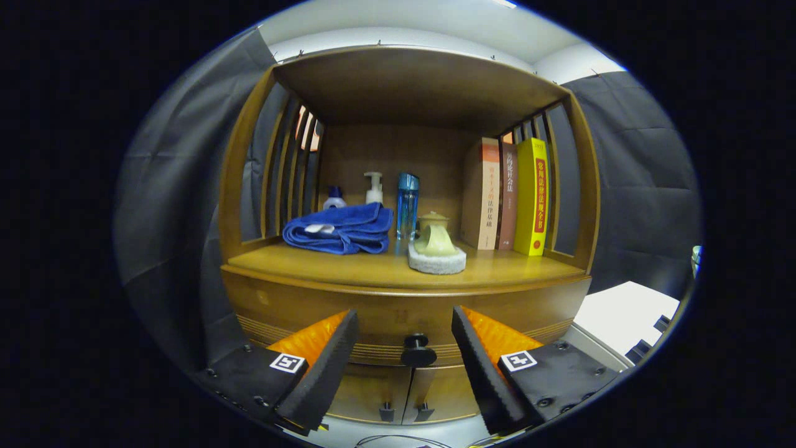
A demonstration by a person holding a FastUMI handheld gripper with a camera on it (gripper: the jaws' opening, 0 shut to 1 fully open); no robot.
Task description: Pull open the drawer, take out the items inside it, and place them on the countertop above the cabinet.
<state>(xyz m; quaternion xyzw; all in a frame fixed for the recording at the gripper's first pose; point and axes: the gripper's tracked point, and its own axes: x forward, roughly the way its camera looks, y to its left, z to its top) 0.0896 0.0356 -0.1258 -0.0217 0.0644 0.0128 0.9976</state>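
Observation:
A wooden cabinet stands ahead with its drawer closed. The drawer's round black knob sits between my two fingers, a little beyond their tips. My gripper is open, its black pads wide apart with nothing pressed between them. The countertop above the drawer carries a folded blue towel, a blue bottle, a white pump bottle, a small white-and-blue bottle and a pale green scrubber on a white sponge. The drawer's contents are hidden.
Three upright books lean at the right end of the countertop, under a wooden roof with slatted sides. Two small cabinet doors with little handles sit below the drawer. A white surface lies to the right of the cabinet.

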